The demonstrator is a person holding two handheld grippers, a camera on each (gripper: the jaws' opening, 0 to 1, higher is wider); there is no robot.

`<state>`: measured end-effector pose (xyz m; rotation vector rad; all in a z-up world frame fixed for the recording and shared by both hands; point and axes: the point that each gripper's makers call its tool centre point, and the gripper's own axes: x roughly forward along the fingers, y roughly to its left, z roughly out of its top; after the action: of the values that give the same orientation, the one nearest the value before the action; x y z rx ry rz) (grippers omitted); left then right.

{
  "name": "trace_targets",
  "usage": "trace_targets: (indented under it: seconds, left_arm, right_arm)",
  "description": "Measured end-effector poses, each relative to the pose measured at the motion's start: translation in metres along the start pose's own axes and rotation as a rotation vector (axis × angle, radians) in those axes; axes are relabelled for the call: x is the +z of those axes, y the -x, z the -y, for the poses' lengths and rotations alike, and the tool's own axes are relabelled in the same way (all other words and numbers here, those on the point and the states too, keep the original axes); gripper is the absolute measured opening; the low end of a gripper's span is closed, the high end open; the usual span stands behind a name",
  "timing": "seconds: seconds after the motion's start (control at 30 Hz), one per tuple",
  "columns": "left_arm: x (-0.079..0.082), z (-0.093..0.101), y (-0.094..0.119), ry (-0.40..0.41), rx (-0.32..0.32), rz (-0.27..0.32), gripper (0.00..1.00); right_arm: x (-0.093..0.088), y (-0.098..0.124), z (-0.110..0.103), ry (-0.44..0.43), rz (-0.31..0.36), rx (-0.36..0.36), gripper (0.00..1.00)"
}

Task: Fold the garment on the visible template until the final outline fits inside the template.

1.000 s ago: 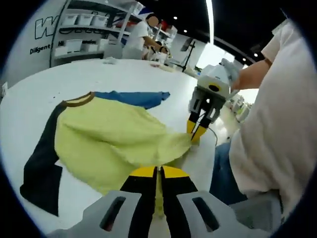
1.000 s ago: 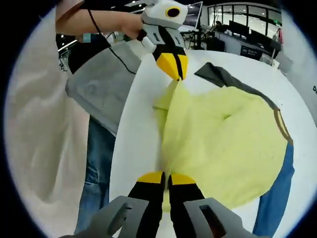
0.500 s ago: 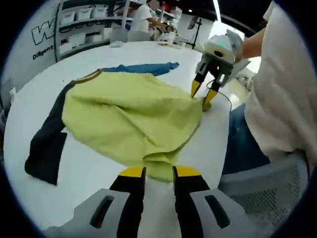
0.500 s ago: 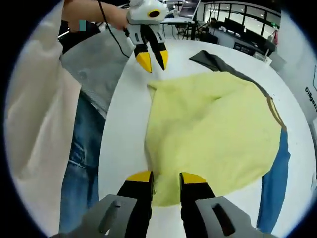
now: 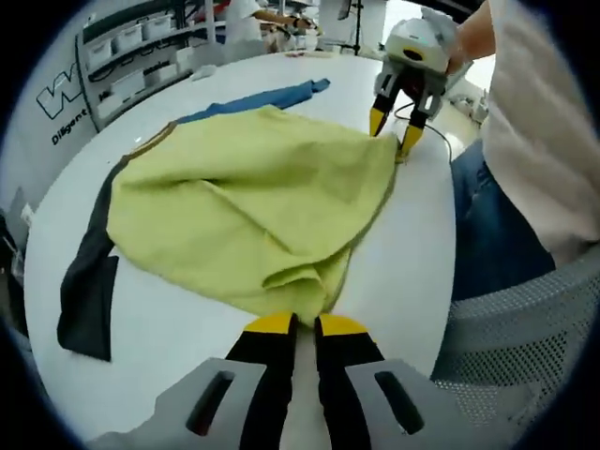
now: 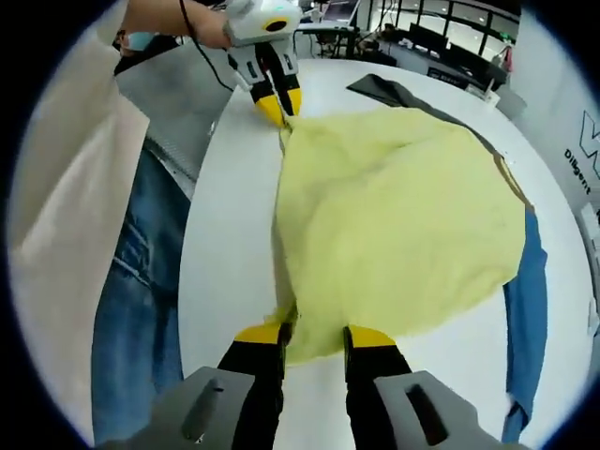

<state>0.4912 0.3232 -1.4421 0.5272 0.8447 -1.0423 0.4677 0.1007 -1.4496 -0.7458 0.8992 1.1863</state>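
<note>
A yellow-green garment [image 5: 244,206] with a black sleeve [image 5: 84,291], a blue sleeve [image 5: 262,97] and a brown collar lies spread on the white round table [image 5: 169,337]. At its near hem, my left gripper [image 5: 306,326] has its jaws pinched together on the fabric. In the right gripper view the left gripper [image 6: 279,108] sits at the garment's [image 6: 394,206] far corner. My right gripper [image 6: 314,336] is open, its jaws straddling the other hem corner, and in the left gripper view the right gripper [image 5: 394,131] shows spread fingers.
The person holding the grippers stands at the table's edge, in jeans [image 6: 122,309] and a pale shirt. A grey mesh chair [image 5: 525,347] stands beside them. Shelves with white bins [image 5: 141,47] line the far wall. Bare table [image 6: 225,216] lies between hem and edge.
A second ago both grippers held the hem lifted, then both let go. The garment has dropped flatter onto the table. My left gripper has shut on the hem again, and the right stays open.
</note>
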Motion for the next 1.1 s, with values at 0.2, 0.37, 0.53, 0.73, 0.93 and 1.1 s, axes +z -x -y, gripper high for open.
trace_targets:
  seconds: [0.2, 0.37, 0.53, 0.73, 0.93, 1.1]
  left_arm:
    - [-0.015, -0.018, 0.030, 0.035, 0.032, -0.010, 0.07]
    - [-0.039, -0.034, 0.052, 0.032, 0.062, -0.049, 0.07]
    - [-0.057, -0.046, 0.062, 0.012, 0.102, -0.092, 0.07]
    - [-0.067, -0.051, 0.067, 0.005, 0.114, -0.114, 0.07]
    - [-0.066, -0.036, 0.060, 0.000, 0.071, -0.113, 0.06]
    - [-0.074, -0.033, 0.063, 0.017, 0.071, -0.112, 0.06]
  right_arm:
    - [-0.001, 0.004, 0.003, 0.001, -0.004, -0.014, 0.00]
    - [0.001, 0.005, 0.001, 0.023, -0.011, -0.011, 0.00]
    - [0.003, 0.006, -0.002, 0.066, -0.020, -0.012, 0.00]
    - [0.001, 0.007, -0.006, 0.072, -0.026, 0.001, 0.00]
    - [-0.006, 0.010, -0.017, 0.102, -0.035, 0.024, 0.00]
    - [-0.009, 0.013, -0.024, 0.107, -0.032, 0.029, 0.00]
